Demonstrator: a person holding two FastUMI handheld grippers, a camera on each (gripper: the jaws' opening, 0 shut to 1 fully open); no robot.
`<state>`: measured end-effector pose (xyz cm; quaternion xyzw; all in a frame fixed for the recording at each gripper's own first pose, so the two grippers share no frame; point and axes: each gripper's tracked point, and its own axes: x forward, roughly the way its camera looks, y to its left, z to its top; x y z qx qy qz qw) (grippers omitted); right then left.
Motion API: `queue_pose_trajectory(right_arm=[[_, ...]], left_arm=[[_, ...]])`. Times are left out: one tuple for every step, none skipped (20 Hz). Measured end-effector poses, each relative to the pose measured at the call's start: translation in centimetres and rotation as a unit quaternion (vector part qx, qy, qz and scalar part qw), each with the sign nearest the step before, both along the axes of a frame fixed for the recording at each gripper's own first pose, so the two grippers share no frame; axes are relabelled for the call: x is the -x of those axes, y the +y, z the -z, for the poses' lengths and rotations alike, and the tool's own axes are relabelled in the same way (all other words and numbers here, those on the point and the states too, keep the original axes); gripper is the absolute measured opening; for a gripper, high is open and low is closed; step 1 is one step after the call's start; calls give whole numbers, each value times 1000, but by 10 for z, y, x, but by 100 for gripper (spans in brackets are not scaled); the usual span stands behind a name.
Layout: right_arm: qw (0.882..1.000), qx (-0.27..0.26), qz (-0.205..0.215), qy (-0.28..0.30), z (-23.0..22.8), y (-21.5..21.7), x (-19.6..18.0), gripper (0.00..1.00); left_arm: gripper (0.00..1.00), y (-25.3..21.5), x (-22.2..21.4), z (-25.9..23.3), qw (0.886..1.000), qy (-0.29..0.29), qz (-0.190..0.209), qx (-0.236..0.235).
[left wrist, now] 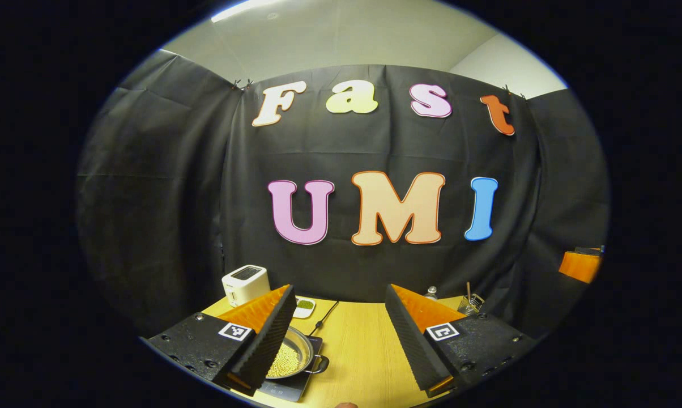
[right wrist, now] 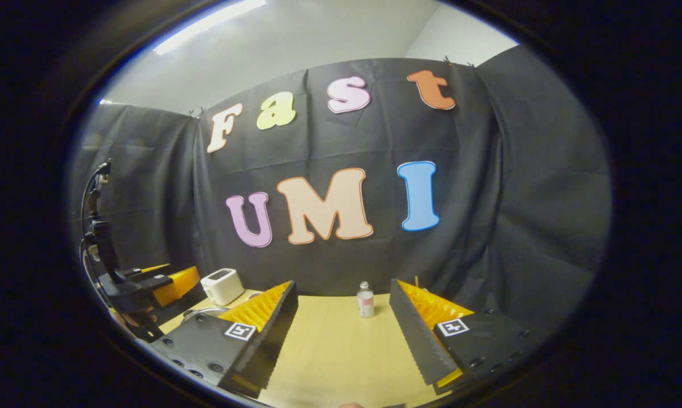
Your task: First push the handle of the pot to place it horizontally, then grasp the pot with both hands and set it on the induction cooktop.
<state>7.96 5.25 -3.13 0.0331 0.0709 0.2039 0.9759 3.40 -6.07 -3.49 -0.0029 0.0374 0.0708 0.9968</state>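
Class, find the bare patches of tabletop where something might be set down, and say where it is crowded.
Bare wood lies right of the cooktop carrying the pot, and in front of the small bottle. The left back corner is crowded: toaster, small dish and cable.

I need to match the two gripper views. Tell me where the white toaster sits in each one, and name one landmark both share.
Left gripper view: the white toaster stands lower left, at the table's far edge, behind the left finger.
Right gripper view: the toaster stands lower left, beside the other gripper.
Shared landmark: the wooden table.
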Motion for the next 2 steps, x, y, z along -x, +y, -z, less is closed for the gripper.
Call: queue_pose_trajectory(right_arm=[[1000,0,-2,-2,0,0,0,92],[1000,1,-3,-3,0,-1,3,92]], left_arm=[[93,-2,0,0,1000,-1,1,0],[93,-4,0,-2,1000,-3,3,0]])
